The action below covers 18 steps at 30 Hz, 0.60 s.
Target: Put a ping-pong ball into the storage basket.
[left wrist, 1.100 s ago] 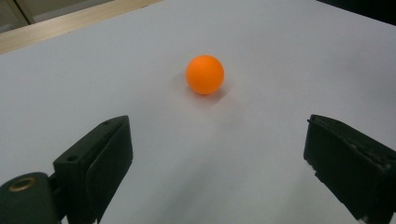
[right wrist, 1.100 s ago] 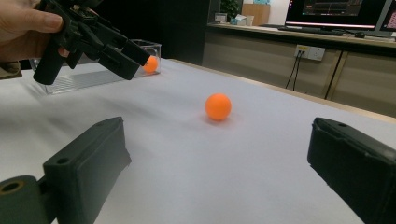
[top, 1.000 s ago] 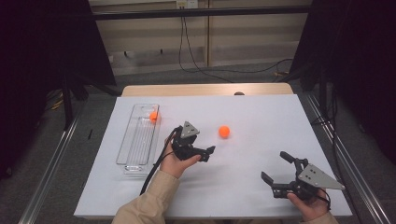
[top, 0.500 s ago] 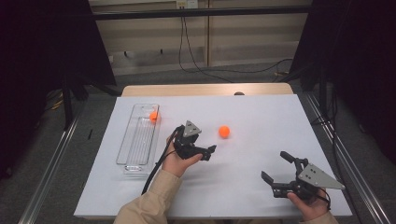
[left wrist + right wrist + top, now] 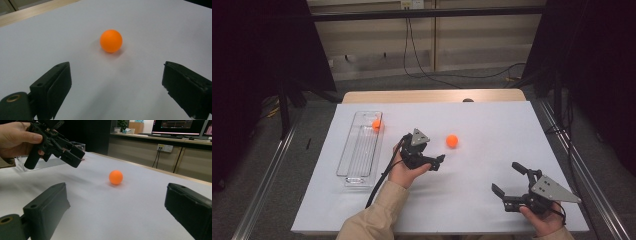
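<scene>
Nearest me, my right gripper point(image 5: 511, 188) rests low on the white tabletop point(image 5: 492, 125), fingers spread on nothing. Further out, my left gripper point(image 5: 438, 161) hovers with fingers spread, aimed at the orange ball point(image 5: 452, 141) just beyond. Farther left, a second orange ball point(image 5: 376, 125) sits in the clear tray point(image 5: 353, 165).

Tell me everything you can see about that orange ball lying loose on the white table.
The orange ball is small, round and plain, with a smooth matte skin that looks like plastic, and no marks that I can make out. It rests on the white table, casting a soft shadow, and touches nothing else. The left tongs are aimed at it with jaws wide apart, short of it. A second orange ball lies in the clear tray farther left.
</scene>
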Motion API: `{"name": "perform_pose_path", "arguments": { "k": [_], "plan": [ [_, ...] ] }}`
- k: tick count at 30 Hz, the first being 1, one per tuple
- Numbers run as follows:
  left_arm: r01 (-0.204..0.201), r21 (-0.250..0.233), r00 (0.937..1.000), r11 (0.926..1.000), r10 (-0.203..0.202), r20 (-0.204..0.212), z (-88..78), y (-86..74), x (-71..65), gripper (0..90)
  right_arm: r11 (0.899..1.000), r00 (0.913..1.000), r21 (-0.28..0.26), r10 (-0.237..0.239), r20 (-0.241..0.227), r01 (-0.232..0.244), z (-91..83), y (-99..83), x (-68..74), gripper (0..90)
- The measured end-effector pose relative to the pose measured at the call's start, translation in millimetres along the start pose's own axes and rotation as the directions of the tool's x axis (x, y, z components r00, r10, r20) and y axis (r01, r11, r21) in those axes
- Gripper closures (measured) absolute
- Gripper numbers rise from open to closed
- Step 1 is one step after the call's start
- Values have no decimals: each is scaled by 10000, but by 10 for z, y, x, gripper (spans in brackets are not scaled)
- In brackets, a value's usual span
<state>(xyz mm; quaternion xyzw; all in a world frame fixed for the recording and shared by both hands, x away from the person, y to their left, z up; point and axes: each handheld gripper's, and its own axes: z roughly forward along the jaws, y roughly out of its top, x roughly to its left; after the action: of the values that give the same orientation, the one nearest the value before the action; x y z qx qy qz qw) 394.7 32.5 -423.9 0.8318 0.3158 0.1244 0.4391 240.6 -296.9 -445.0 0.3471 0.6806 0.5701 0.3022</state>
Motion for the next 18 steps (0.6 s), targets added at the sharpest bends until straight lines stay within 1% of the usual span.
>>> {"name": "perform_pose_path", "arguments": {
  "k": [4,7,13,16,18],
  "plan": [
    [41,20,10000,10000,-41,-8,26,5,-3,89,10000,10000,13,-15,-20,15,2,0,2,41],
    [-14,101,10000,9999,15,-23,53,8,-2,89,10000,10000,15,-10,-16,10,2,0,3,41],
    [90,149,10000,9998,-90,33,111,9,-6,89,10000,10000,11,-9,-20,9,1,0,3,41],
    [6,207,10000,9998,-6,-19,137,12,-2,89,10000,10000,15,-16,-18,16,2,-1,1,41],
    [86,194,10000,9998,-86,4,158,12,-6,88,10000,10000,28,-3,-27,3,3,-1,3,41]
  ]
}}
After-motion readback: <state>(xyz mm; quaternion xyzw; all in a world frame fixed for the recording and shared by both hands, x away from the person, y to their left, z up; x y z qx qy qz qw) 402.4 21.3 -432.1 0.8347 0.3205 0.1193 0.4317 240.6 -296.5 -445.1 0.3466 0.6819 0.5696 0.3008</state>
